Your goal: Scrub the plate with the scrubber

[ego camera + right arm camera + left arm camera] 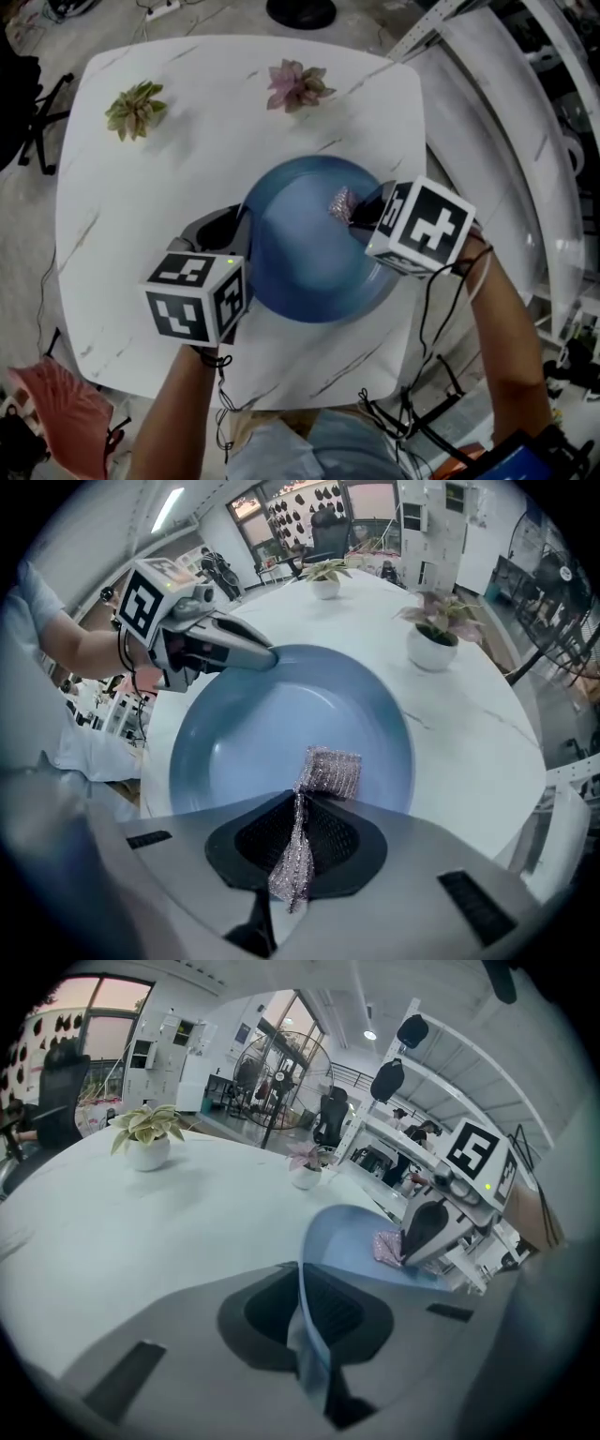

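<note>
Closest to the lens in the head view are the person's forearms at the bottom edge, each carrying a gripper. The left gripper [244, 228], lower left of centre, is clamped on the left rim of the blue plate [309, 272]. The plate sits mid-frame on the white marbled table [141, 216]. The right gripper [353, 210], right of centre, pinches a silvery mesh scrubber [340, 202] over the plate's upper right part. A green potted plant [136, 108] and a pink potted plant [297, 84] stand well apart from the plate at the top of the frame.

Seen from the left gripper view, the left gripper's [305, 1335] jaws are closed with the plate's rim [323, 1227] running edge-on between them. The plate looks tilted up off the table. The scrubber [386, 1246] shows at centre right, touching the plate's inner face.

The right gripper view shows the right gripper [295, 855] closed on a twisted tail of the scrubber [333, 771], whose free end rests against the plate [253, 733] near its lower rim. The left gripper [267, 656] grips the rim at upper left.

The scrubbing step appears to be in hand. The next move likely calls for sweeping the scrubber across the basin with steady pressure while the left grip holds the plate firm.
</note>
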`<state>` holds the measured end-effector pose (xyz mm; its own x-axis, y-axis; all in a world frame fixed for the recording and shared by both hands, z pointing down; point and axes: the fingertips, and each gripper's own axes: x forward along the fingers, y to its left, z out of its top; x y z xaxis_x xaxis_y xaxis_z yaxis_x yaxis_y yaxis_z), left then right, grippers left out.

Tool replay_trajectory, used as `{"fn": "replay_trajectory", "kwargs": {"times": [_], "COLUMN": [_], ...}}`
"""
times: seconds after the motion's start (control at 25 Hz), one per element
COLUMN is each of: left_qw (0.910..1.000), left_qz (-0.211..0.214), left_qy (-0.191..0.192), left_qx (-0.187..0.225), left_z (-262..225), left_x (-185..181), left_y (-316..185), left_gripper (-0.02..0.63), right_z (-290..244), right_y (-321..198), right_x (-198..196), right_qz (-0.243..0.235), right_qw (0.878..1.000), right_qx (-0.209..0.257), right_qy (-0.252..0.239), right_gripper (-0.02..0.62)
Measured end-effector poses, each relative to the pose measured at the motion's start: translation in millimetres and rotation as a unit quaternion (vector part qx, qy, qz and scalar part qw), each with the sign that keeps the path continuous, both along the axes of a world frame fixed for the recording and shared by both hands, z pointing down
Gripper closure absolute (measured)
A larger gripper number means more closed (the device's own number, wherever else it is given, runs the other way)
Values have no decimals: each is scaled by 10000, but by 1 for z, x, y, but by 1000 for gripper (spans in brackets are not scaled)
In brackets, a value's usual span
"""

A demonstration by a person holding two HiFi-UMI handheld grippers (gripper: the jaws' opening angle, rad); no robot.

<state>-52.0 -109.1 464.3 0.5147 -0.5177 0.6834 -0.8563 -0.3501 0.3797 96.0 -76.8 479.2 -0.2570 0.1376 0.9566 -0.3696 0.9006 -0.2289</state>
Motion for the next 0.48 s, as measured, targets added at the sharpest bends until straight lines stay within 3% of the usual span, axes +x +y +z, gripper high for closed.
{"fn": "replay_trajectory", "kwargs": {"times": [0.48], "left_qw": [9999], "left_qz": [-63], "left_qy": [34], "left_qx": [-106], "left_z": [2], "left_x": [1], "left_y": [0], "left_gripper": [588], "right_z": [2], "right_y": [-29], "right_x": [-23], "right_qz": [-274], "right_qw": [9992], "right_qx": [-219], "right_qy": [-182], "right_gripper": [545]}}
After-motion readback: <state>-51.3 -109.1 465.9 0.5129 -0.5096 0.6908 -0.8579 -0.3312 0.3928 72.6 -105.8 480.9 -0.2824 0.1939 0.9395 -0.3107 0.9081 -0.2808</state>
